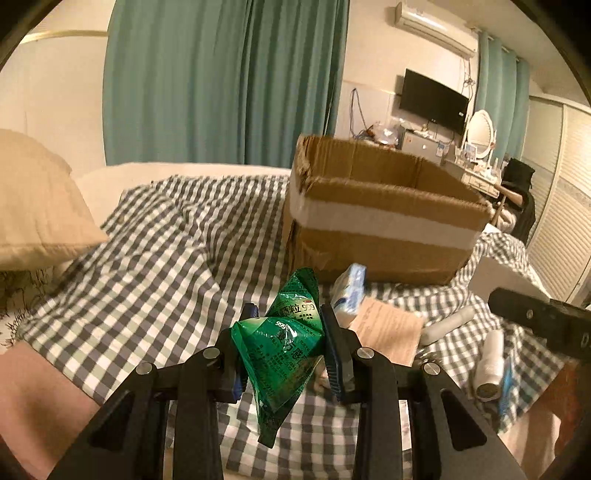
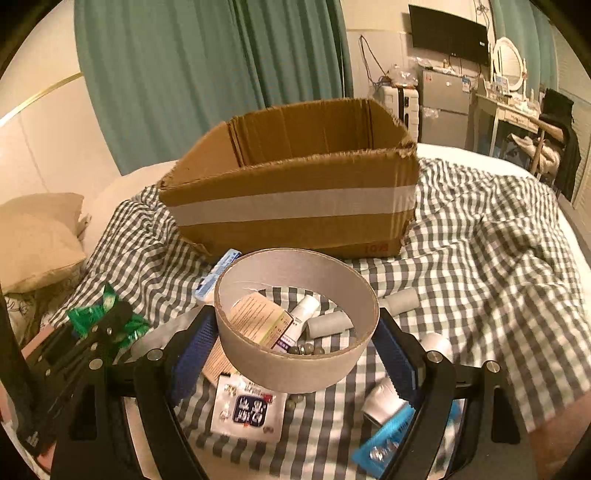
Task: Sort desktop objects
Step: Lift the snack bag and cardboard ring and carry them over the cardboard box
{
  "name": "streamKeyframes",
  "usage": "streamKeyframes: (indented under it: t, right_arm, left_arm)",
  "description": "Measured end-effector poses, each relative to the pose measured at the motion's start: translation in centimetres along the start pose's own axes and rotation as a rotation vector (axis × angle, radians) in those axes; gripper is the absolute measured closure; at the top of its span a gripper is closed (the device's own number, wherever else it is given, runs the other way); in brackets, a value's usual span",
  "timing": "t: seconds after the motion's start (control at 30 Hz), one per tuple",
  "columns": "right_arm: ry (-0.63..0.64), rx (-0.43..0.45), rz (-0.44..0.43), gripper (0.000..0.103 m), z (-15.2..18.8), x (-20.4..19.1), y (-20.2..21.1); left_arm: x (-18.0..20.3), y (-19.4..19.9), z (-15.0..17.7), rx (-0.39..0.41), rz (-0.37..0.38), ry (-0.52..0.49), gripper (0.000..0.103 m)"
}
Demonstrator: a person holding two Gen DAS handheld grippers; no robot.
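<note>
With my left gripper (image 1: 286, 350) clamped on the crumpled green sachet (image 1: 284, 354) and my right gripper (image 2: 295, 354) spanning the cardboard ring (image 2: 295, 321), both above the bed, I'd clear the cardboard box (image 2: 291, 206) rim before opening either jaws.

Ahead of my grippers, teal curtains (image 1: 221, 81) hang behind a bed with a checked cover (image 1: 155, 236). A beige pillow (image 1: 33, 206) lies left; far right, a wall television (image 1: 432, 99), air conditioner (image 1: 436, 27), and vanity mirror (image 1: 480, 129), all warmly lit.
</note>
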State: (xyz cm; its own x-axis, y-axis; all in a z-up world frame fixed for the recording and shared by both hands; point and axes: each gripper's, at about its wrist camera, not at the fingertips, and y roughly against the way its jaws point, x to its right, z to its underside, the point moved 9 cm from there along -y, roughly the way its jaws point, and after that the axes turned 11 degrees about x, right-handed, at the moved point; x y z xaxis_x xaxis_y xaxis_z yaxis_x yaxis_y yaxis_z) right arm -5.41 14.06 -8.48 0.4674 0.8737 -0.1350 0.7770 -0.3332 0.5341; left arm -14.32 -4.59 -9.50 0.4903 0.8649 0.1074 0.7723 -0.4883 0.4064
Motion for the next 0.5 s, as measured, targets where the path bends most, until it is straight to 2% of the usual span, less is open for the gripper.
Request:
streamKeyframes:
  t: [0.27,0.5]
  right_arm:
    - [0.018,0.061,0.007,0.02,-2.4,0.0,3.1]
    - [0.03,0.11,-0.009,0.02,-5.2,0.0,4.1]
  left_arm:
    - [3.1,1.3,-3.2,0.066,0.041,-0.054,0.069]
    - [4.8,1.3,-6.6,0.116,0.065,-0.095,0.069]
